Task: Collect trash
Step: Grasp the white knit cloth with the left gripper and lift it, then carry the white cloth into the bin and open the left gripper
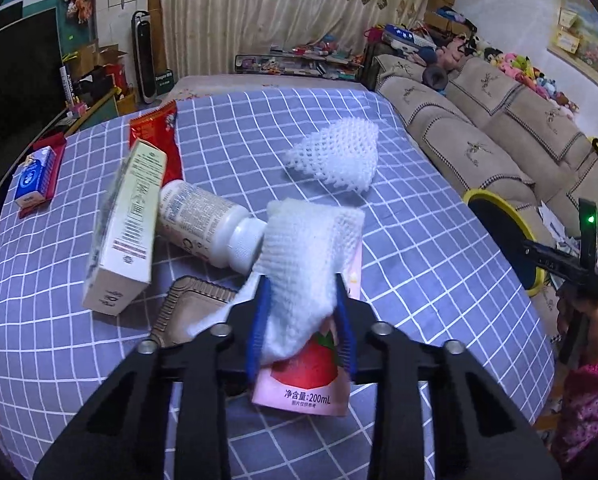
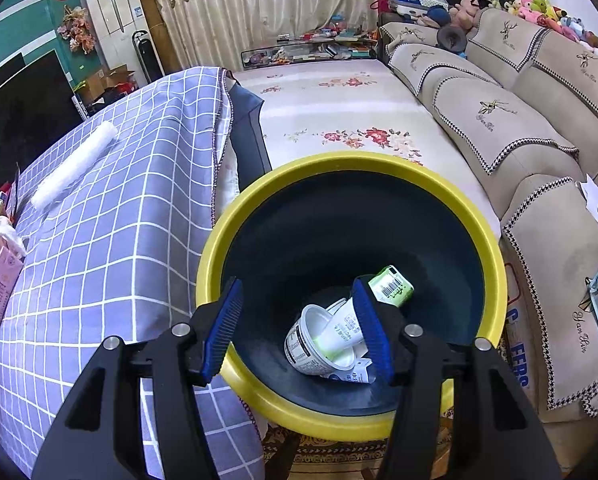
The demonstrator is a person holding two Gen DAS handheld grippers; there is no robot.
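Note:
My left gripper (image 1: 302, 284) is shut on a white foam net (image 1: 303, 256), whose lower end is pinched between the blue pads. The net lies over a pink strawberry milk carton (image 1: 303, 384) on the checked tablecloth (image 1: 419, 248). Beside them lie a white bottle (image 1: 203, 220), a cream box (image 1: 123, 232) and a second foam net (image 1: 339, 156). In the right wrist view, my right gripper (image 2: 297, 286) stands open and holds nothing. It hangs over the yellow-rimmed bin (image 2: 339, 160), which contains a yogurt cup (image 2: 315, 340) and a green carton (image 2: 393, 286).
A red wrapper (image 1: 155, 132), a blue tissue pack (image 1: 33, 178) and a brown tray (image 1: 191, 308) also lie on the table. The bin (image 1: 499, 208) stands off the table's right edge, next to a beige sofa (image 1: 499, 132). A person in pink (image 1: 587, 380) is at the far right.

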